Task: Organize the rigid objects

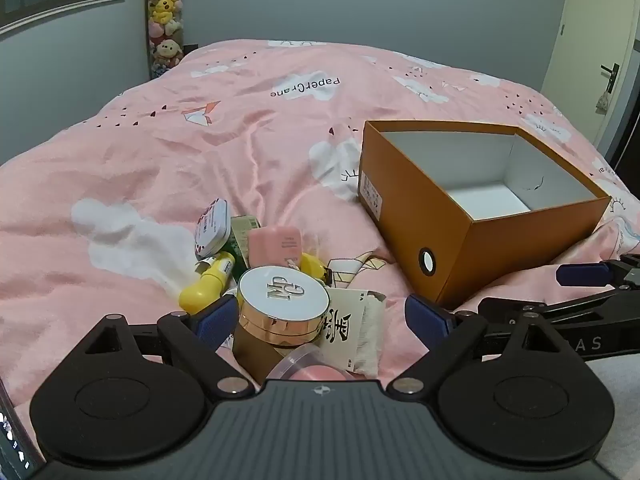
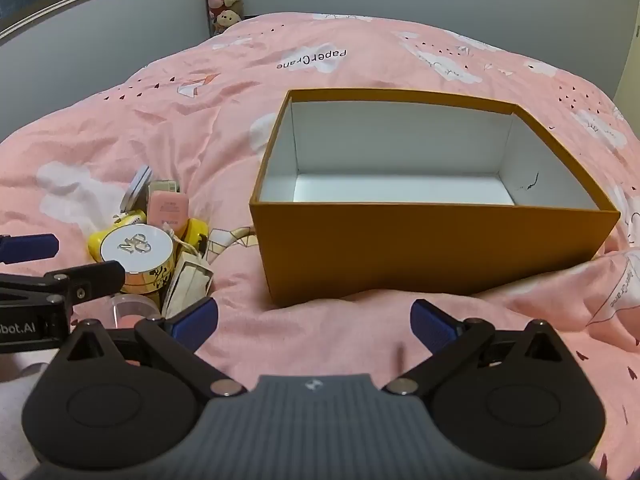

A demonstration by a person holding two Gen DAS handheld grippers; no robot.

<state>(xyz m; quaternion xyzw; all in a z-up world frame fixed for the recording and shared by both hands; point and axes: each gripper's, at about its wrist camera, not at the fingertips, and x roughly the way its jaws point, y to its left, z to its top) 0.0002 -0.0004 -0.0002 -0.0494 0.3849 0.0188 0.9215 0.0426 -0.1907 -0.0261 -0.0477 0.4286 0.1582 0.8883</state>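
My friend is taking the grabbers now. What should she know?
Left gripper: open, empty, its fingers on either side of the round white compact, not closed on it.
Right gripper: open, empty, over the pink bedcover in front of the orange box.
The small things sit in a pile left of the box.
Done: nothing shows inside the box.
Left: move every piece into it.

I read "PaperCrane" upside down on the pink duvet (image 1: 200,148), an "MPG"-like monogram on the round compact (image 1: 283,292), and "bot.AI" on my left gripper (image 2: 28,326).
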